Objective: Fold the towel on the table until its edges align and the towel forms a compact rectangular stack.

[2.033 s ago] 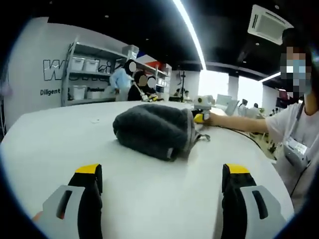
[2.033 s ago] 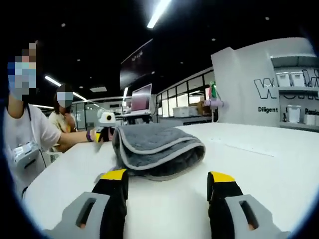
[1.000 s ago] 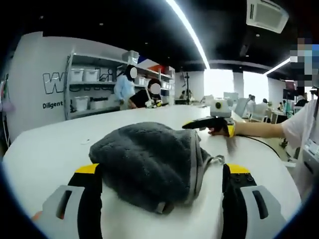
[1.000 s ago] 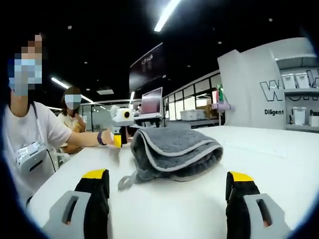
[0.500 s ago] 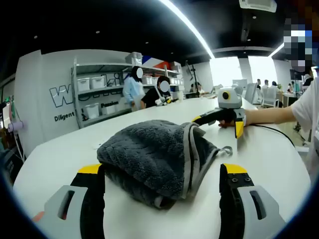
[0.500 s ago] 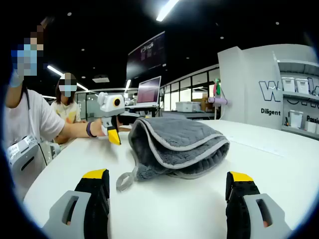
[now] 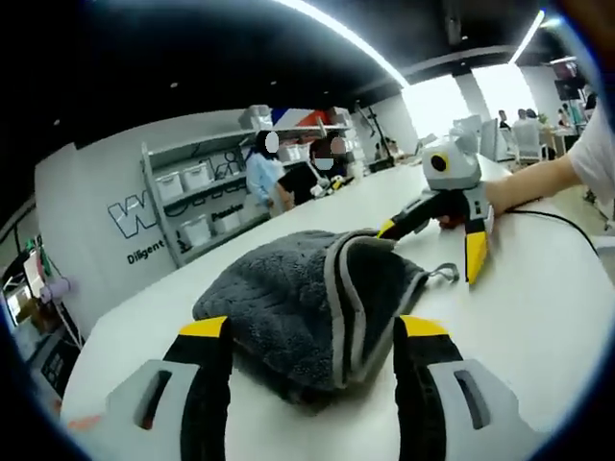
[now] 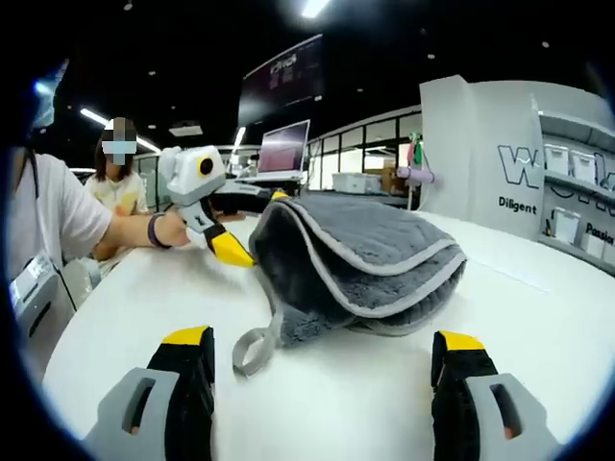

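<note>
A dark grey towel (image 7: pixel 307 293) with a light grey hem lies folded over in a soft heap on the white table (image 7: pixel 538 327). My left gripper (image 7: pixel 312 331) is open, and the towel's near end sits between its yellow-tipped jaws. Across the heap, a hand holds my right gripper (image 7: pixel 430 252), its jaws spread at the far edge. In the right gripper view the towel (image 8: pixel 360 254) lies just ahead of my open right gripper (image 8: pixel 322 338). Its hanging loop (image 8: pixel 248 351) trails toward me. My left gripper (image 8: pixel 261 228) straddles the towel's far left edge.
A shelf with white bins (image 7: pixel 197 206) stands against the wall behind the table, with people (image 7: pixel 264 173) beside it. A person in a white shirt (image 8: pixel 38 230) sits at the table's edge. A monitor (image 8: pixel 283 154) stands further back. A black cable (image 7: pixel 567 226) lies on the table.
Both grippers have closed in on the towel, which now looms larger in each view. The towel's end now lies between the left jaws, which stand a little narrower.
</note>
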